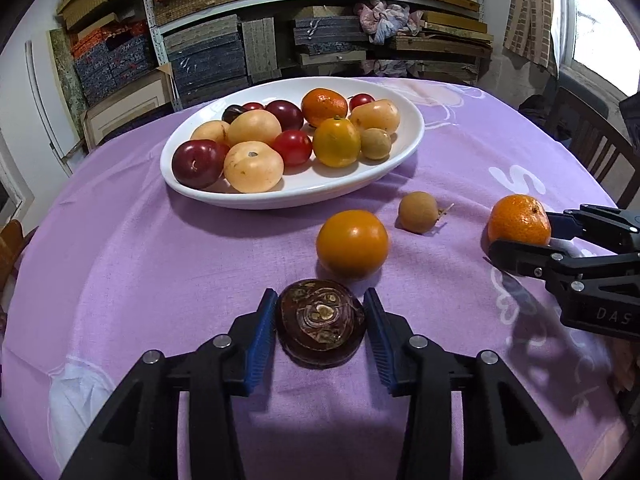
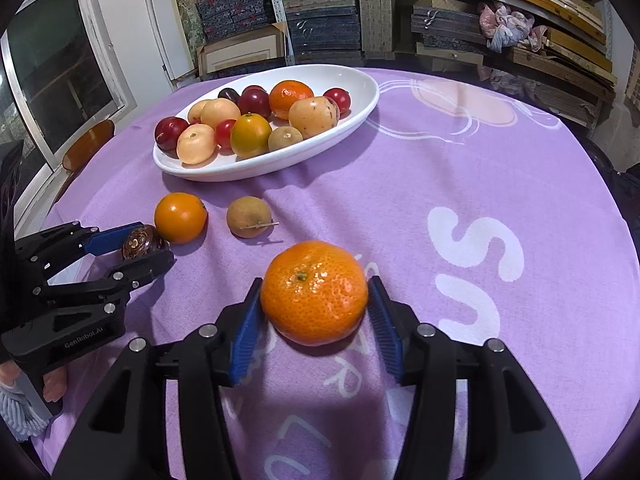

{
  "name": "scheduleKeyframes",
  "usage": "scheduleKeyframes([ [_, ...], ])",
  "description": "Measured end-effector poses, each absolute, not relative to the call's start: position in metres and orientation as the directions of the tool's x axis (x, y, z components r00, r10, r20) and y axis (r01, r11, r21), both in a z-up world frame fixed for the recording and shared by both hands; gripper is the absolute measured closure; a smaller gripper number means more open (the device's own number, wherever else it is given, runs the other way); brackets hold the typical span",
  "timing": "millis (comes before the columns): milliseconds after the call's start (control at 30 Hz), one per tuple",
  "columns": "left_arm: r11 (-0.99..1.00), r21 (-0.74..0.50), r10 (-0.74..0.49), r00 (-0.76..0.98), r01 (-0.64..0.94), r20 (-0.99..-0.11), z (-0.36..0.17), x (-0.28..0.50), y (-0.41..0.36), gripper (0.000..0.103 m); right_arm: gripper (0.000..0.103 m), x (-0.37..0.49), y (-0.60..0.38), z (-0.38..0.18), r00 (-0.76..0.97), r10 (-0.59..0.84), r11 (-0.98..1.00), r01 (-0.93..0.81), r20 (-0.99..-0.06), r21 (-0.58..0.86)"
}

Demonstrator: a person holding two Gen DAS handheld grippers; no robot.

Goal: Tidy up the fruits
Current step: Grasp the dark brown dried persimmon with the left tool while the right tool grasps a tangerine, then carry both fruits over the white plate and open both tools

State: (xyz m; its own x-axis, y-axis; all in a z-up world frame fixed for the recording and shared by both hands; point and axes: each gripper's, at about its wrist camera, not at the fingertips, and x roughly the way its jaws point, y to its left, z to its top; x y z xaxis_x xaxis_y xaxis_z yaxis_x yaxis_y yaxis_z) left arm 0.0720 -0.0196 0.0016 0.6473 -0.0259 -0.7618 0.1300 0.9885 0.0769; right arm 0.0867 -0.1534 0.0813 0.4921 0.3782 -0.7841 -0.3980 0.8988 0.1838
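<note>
A white oval plate (image 1: 404,148) (image 2: 360,112) holds several fruits. On the purple cloth lie an orange-yellow fruit (image 1: 352,243) (image 2: 181,218), a small brown fruit (image 1: 419,212) (image 2: 248,216), a dark brown water chestnut (image 1: 320,323) (image 2: 140,242) and a mandarin (image 1: 519,221) (image 2: 314,292). My left gripper (image 1: 320,320) (image 2: 148,248) is open around the chestnut, its pads close beside it. My right gripper (image 2: 314,308) (image 1: 520,236) is open around the mandarin, its left pad at the skin and a small gap at the right.
Shelves (image 1: 320,32) stacked with boxes stand behind the table. A wooden chair (image 1: 592,140) is at the right, another chair (image 2: 88,148) at the left near a window (image 2: 60,72). The cloth (image 2: 480,184) bears white letters.
</note>
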Motion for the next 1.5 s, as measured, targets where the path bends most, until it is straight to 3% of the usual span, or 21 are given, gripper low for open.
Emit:
scheduleKeyframes([
  [167, 0.989, -0.027, -0.118, 0.676, 0.144, -0.728, 0.016, 0.065, -0.007, 0.059, 0.052, 0.087, -0.153, 0.081, 0.492, 0.379, 0.899, -0.398, -0.784, 0.185],
  [367, 0.997, 0.008, -0.053, 0.762, 0.077, -0.645, 0.078, 0.102, 0.015, 0.059, 0.055, 0.088, -0.162, 0.092, 0.516, 0.420, 0.894, -0.374, -0.746, 0.245],
  [767, 0.997, -0.064, -0.009, 0.724, -0.049, -0.690, 0.091, 0.210, 0.065, 0.059, 0.056, 0.139, -0.116, 0.145, 0.594, 0.407, 0.890, -0.430, -0.694, 0.154],
  [1067, 0.992, -0.084, -0.002, 0.655, -0.094, -0.755, 0.060, 0.270, 0.079, 0.058, 0.056, 0.197, -0.056, 0.138, 0.591, 0.399, 0.885, -0.449, -0.701, 0.125],
  [1100, 0.991, -0.087, 0.002, 0.658, -0.102, -0.753, 0.057, 0.272, 0.080, 0.057, 0.056, 0.201, -0.053, 0.137, 0.590, 0.397, 0.886, -0.447, -0.703, 0.125],
  [1167, 0.989, -0.104, -0.010, 0.657, -0.104, -0.754, 0.055, 0.273, 0.082, 0.033, 0.055, 0.209, -0.052, 0.136, 0.581, 0.404, 0.886, -0.441, -0.707, 0.143],
  [1200, 0.988, -0.111, -0.011, 0.661, -0.109, -0.750, 0.056, 0.272, 0.083, 0.029, 0.055, 0.213, -0.051, 0.136, 0.578, 0.402, 0.887, -0.439, -0.710, 0.145],
  [1500, 0.988, -0.129, -0.024, 0.737, -0.086, -0.675, 0.090, 0.217, 0.086, 0.021, 0.055, 0.215, -0.059, 0.147, 0.591, 0.406, 0.894, -0.416, -0.697, 0.168],
])
